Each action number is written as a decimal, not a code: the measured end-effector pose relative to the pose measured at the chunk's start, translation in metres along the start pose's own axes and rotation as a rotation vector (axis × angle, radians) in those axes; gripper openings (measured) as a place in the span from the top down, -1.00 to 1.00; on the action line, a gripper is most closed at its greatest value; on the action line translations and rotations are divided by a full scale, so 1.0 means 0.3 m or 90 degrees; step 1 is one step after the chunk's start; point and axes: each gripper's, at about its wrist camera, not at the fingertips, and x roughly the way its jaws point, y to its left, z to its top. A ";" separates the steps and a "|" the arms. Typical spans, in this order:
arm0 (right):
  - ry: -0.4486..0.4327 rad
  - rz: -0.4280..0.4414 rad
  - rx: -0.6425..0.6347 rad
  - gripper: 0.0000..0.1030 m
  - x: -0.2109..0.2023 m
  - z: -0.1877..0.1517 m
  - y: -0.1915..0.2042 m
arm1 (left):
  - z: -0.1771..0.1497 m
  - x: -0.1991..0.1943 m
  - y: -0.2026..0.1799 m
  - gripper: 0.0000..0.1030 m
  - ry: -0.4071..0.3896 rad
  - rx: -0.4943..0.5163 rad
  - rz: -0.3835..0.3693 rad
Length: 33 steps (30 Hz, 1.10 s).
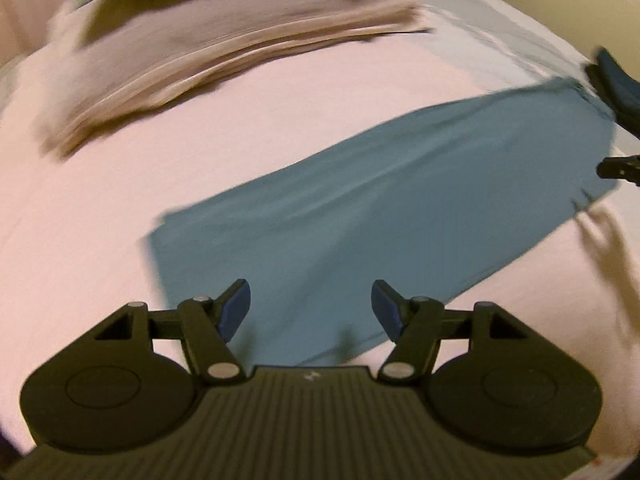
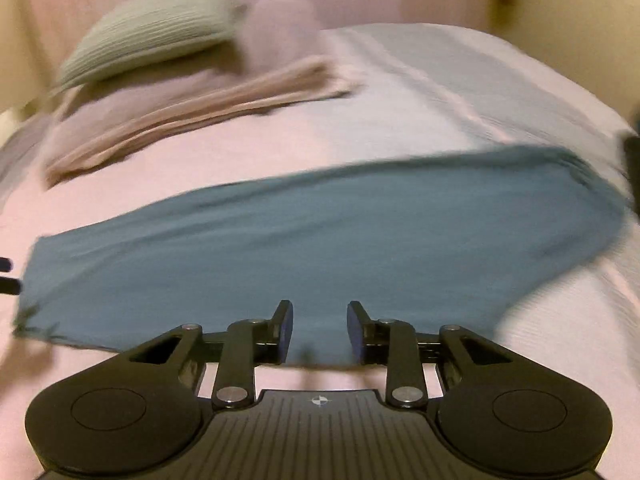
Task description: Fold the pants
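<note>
The pants [image 2: 320, 240] lie on the bed [image 2: 400, 92] as one long flat strip, apparently halved lengthwise; both hand-held grippers, left [image 1: 311, 312] and right [image 2: 320, 332], are spread and empty; crosswise folds remain.

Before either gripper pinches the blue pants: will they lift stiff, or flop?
Probably floppy: the blue pants lie flat with soft ripples following the bedspread. Likely light, since the cloth looks thin. A push would probably bunch them up rather than slide them whole. The left gripper and right gripper both hang open, holding nothing.
</note>
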 end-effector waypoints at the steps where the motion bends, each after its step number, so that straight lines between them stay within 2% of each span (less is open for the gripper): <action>1: 0.003 0.019 -0.040 0.45 0.018 0.012 0.059 | -0.028 -0.013 0.035 -0.22 0.001 -0.015 0.016; 5: 0.003 0.098 -0.204 0.41 0.077 0.007 0.308 | -0.134 -0.050 0.141 -0.22 0.015 -0.053 0.060; 9: -0.031 0.171 -0.382 0.37 0.107 -0.077 0.569 | -0.205 -0.075 0.204 -0.22 0.020 -0.072 0.084; 13: -0.049 0.209 -0.530 0.32 0.135 -0.189 0.821 | -0.253 -0.092 0.245 -0.28 0.013 -0.050 0.076; 16: -0.071 0.208 -0.630 0.29 0.175 -0.270 0.982 | -0.276 -0.063 0.289 -0.28 0.005 -0.023 0.056; 18: -0.087 0.182 -0.677 0.28 0.230 -0.303 1.069 | -0.291 -0.029 0.300 -0.29 -0.008 0.041 0.038; 21: -0.083 0.134 -0.715 0.27 0.330 -0.344 1.163 | -0.324 0.027 0.308 -0.29 -0.017 0.185 0.019; 24: -0.091 0.089 -0.786 0.27 0.400 -0.388 1.253 | -0.348 0.055 0.341 -0.33 -0.023 0.283 -0.003; 26: -0.106 0.054 -0.823 0.27 0.441 -0.409 1.283 | -0.356 0.066 0.375 -0.35 -0.035 0.321 -0.016; 30: -0.117 0.011 -0.837 0.27 0.510 -0.398 1.315 | -0.357 0.088 0.414 -0.38 -0.067 0.415 -0.030; 33: -0.104 0.012 -0.821 0.27 0.533 -0.370 1.322 | -0.358 0.107 0.408 -0.45 -0.096 0.526 -0.030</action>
